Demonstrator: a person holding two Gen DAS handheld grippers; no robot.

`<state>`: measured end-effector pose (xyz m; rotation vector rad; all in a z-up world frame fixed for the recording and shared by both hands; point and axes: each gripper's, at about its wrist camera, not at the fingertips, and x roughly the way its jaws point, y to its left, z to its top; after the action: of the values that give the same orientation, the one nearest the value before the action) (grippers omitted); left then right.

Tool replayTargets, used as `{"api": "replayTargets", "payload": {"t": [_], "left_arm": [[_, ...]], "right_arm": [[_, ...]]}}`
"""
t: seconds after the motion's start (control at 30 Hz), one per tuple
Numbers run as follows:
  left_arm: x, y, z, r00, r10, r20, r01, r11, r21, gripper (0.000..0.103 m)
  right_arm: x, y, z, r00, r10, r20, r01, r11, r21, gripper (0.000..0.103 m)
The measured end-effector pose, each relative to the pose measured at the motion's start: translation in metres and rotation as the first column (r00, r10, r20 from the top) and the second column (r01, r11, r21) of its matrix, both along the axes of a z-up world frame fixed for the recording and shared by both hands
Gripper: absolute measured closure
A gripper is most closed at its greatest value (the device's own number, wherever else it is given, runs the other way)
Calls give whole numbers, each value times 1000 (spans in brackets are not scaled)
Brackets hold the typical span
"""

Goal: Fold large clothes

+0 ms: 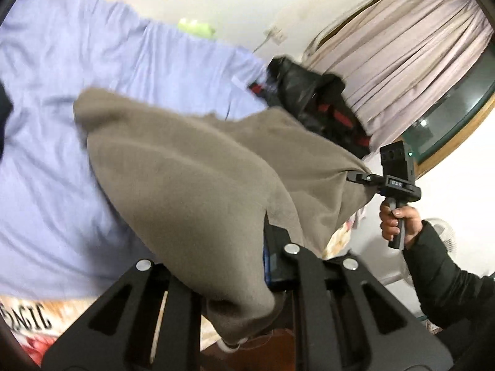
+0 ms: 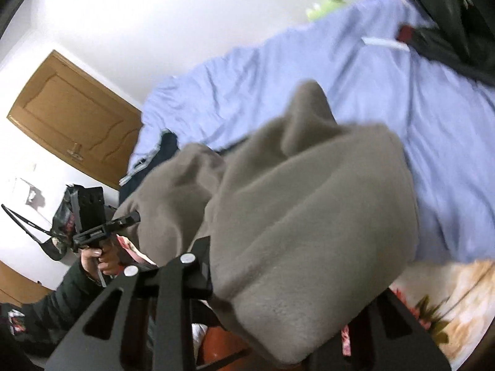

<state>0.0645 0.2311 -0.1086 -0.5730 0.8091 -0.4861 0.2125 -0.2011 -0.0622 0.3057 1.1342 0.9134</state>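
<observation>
- Above the bed covered in a wrinkled lavender-blue sheet (image 1: 62, 99), a large grey-brown fleece garment (image 1: 185, 167) hangs in the air, stretched between the two grippers, with its far folds drooping toward the sheet.
- The left gripper (image 2: 123, 218), a black two-finger tool on a pistol handle, shows in the right wrist view with its jaws pinched together on one edge of the garment; the left hand (image 2: 100, 259) in a dark sleeve grips the handle.
- The right gripper (image 1: 360, 177) shows in the left wrist view, jaws clamped on a bunched corner of the fleece, with the right hand (image 1: 399, 222) wrapped around its handle.
- In each gripper's own view, the cloth drapes over the black finger frame and hides the tips.
- A black jacket with red trim (image 1: 312, 99) lies on the far side of the bed, next to pale pink pleated curtains (image 1: 408, 46).
- A small yellow-green object (image 1: 195, 27) sits at the far edge of the sheet by the white wall; it is too blurred to identify.
- A brown wooden door (image 2: 74, 117) stands behind the left gripper.
- A floral quilt with orange and red print (image 2: 445, 303) lies at the near edge of the bed.
- A dark blue cloth (image 2: 164, 151) lies at the sheet's left edge.
</observation>
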Motion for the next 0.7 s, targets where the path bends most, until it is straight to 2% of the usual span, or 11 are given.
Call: {"api": "replayTargets", "payload": {"t": [0.17,0.33,0.43,0.57,0.63,0.7], "left_arm": [[19,20,61,997,33,76,-30,999,-46,90],[30,63,130,986,64,157,-62,998,-15,90],[26,105,172,974,114,193,-117,993,0,90],[-2,175,236,944,204,260,-225,973,52,90],[-27,218,268,917,269,294,-306,948,87,90],[-53,259,292,885,341,316,-391,914,108,90]], "right_arm": [[15,29,66,999,3,45,-5,999,48,73],[31,92,124,995,28,97,-35,997,69,74],[39,151,165,985,93,146,-105,991,80,74],[42,255,224,956,197,217,-224,969,104,74],[44,306,251,939,235,250,-274,952,136,74],[40,364,280,910,289,298,-347,924,161,74]]}}
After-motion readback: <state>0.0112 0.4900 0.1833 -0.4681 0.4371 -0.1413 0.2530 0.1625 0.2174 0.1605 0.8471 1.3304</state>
